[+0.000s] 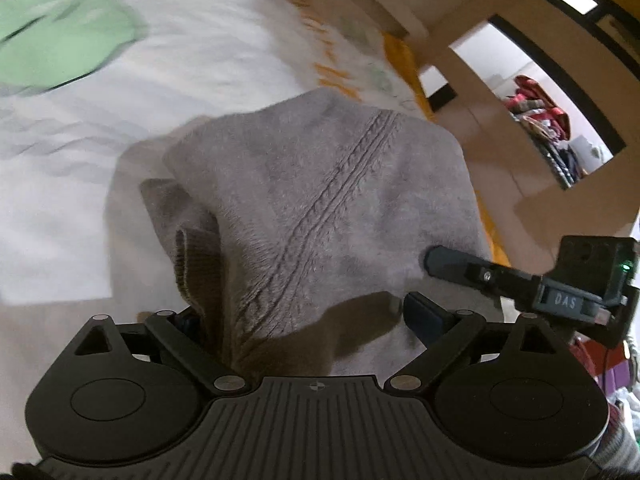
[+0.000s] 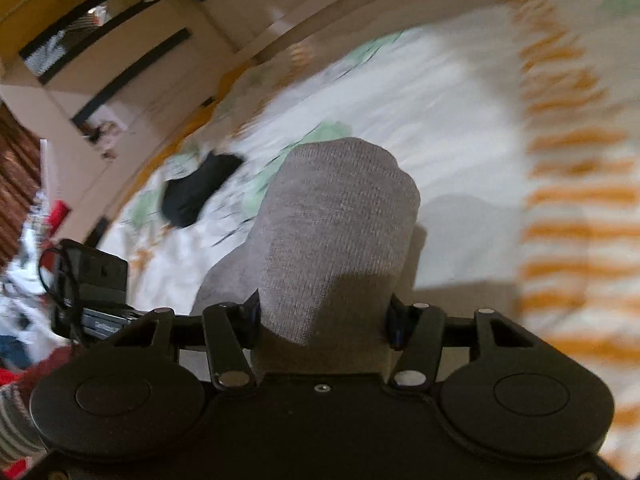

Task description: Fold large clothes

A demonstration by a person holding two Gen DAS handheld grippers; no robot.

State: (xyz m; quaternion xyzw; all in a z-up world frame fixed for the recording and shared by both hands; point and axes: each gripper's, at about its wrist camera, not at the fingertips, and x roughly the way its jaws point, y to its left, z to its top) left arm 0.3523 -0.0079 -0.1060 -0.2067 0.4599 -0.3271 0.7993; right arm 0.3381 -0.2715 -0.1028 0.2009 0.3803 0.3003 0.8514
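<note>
A grey knitted sweater (image 1: 320, 200) with a cable rib hangs over a white bedspread (image 1: 180, 60). My left gripper (image 1: 304, 320) is shut on the sweater's near edge, cloth bunched between its fingers. In the right wrist view the sweater (image 2: 336, 232) rises as a rounded fold from my right gripper (image 2: 324, 320), which is shut on it. The right gripper also shows in the left wrist view (image 1: 500, 276), its finger lying against the sweater's right side.
The bedspread has a green patch (image 1: 60, 32) and orange stripes (image 2: 576, 200). A black cloth item (image 2: 196, 192) lies on the bed. A wooden bed frame (image 1: 400, 8) and shelves with clothes (image 1: 544, 120) stand beyond. Both views are motion-blurred.
</note>
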